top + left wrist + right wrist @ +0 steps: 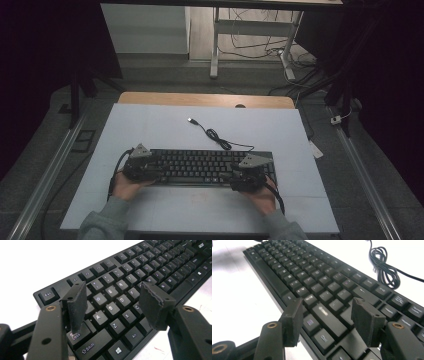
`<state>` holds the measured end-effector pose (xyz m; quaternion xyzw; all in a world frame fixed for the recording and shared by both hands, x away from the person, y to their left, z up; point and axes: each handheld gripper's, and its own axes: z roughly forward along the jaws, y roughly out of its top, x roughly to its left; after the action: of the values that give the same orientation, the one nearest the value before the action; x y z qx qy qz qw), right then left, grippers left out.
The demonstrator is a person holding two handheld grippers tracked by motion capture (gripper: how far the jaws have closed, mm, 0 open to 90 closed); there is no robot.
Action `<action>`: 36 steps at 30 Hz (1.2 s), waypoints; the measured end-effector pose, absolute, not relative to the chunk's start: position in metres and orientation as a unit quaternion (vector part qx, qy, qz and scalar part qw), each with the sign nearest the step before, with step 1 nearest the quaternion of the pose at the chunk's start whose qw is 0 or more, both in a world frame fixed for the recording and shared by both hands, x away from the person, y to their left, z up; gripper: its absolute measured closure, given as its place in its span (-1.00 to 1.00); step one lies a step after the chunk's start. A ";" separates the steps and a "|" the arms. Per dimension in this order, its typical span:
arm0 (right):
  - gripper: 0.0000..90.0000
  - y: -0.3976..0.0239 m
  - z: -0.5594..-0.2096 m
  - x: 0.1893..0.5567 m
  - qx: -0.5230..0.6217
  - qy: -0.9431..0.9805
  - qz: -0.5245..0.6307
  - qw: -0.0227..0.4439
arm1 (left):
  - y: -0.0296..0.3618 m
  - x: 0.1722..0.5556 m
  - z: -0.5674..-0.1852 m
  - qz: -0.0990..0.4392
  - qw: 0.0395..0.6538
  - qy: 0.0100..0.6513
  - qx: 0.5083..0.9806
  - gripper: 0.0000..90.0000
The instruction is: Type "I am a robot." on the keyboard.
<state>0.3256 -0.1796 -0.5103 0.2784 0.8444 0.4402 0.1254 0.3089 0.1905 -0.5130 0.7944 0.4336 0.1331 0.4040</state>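
A black keyboard [200,167] lies across the near half of a white sheet [165,125]. My left gripper [156,168] hovers at the keyboard's left end, held by a hand in a grey sleeve. In the left gripper view the keyboard [155,267] runs off to the upper right, and that gripper [113,288] stands open over the letter keys near A and S, gripping nothing. My right gripper [233,173] sits over the keyboard's right part. In the right gripper view it [327,303] is open above the keyboard [299,270], nothing between its pads.
The keyboard's cable [217,136] coils behind it, its USB plug [191,120] lying loose on the sheet; the coil [384,267] also appears in the right gripper view. A wooden table edge [205,99] borders the sheet at the back. Desk legs [214,50] and floor cables stand beyond.
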 end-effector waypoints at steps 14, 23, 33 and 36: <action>0.03 -0.164 -0.506 0.324 0.262 0.844 0.453 0.116 | 0.189 0.309 -0.514 0.135 0.399 0.434 0.797 -0.16; 0.35 -0.148 -0.506 0.322 0.244 0.848 0.460 0.097 | 0.189 0.309 -0.514 0.136 0.398 0.435 0.796 -0.16; 0.98 -0.135 -0.504 0.323 0.241 0.849 0.462 0.090 | 0.187 0.309 -0.516 0.136 0.393 0.434 0.799 -0.16; 0.99 -0.128 -0.506 0.325 0.236 0.852 0.458 0.087 | 0.186 0.309 -0.516 0.136 0.392 0.432 0.801 -0.17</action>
<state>0.3249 -0.1276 -0.5055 0.2365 0.8523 0.4584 0.0870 0.3094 0.1857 -0.5159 0.8007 0.4318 0.1356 0.3925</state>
